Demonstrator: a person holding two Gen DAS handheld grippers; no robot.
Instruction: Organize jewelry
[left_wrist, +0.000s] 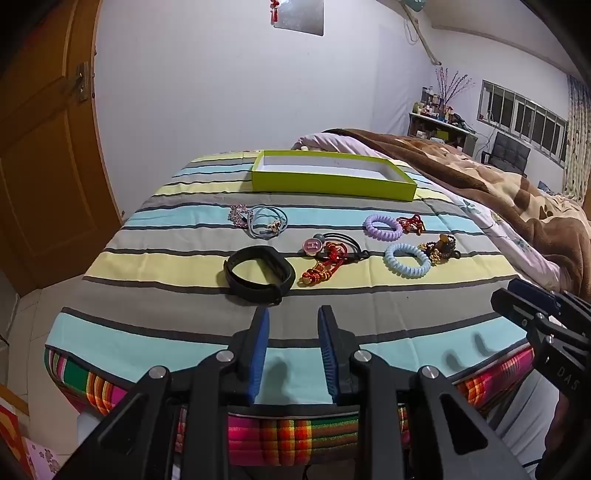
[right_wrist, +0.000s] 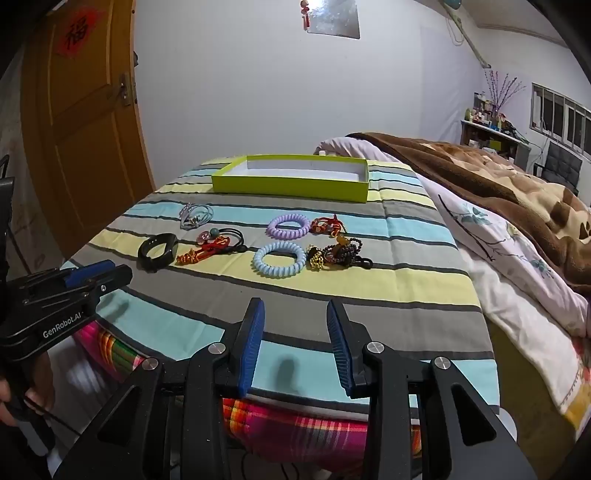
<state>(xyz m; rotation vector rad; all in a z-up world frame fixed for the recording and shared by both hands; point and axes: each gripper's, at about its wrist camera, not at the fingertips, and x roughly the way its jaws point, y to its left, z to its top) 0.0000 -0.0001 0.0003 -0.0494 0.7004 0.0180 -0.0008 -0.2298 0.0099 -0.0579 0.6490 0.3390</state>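
Jewelry lies on a striped cloth: a black wristband (left_wrist: 258, 275) (right_wrist: 158, 251), a red knotted charm (left_wrist: 325, 267) (right_wrist: 201, 253), a light blue coil tie (left_wrist: 407, 259) (right_wrist: 279, 259), a purple coil tie (left_wrist: 383, 226) (right_wrist: 289, 225), a dark bead bracelet (left_wrist: 441, 247) (right_wrist: 340, 253), a small red charm (left_wrist: 412, 223) (right_wrist: 327, 225) and a pale blue cord bracelet (left_wrist: 264, 219) (right_wrist: 195, 214). An empty green box (left_wrist: 332, 182) (right_wrist: 291, 186) stands behind them. My left gripper (left_wrist: 293, 314) (right_wrist: 98, 271) is open and empty, just short of the wristband. My right gripper (right_wrist: 295, 308) (left_wrist: 517, 291) is open and empty near the front edge.
The striped cloth (left_wrist: 184, 332) covers a table with a plaid edge (right_wrist: 295, 424). A bed with a brown blanket (right_wrist: 498, 177) adjoins on the right. A wooden door (right_wrist: 85, 129) stands at the left. A shelf of bottles (left_wrist: 439, 114) is far back.
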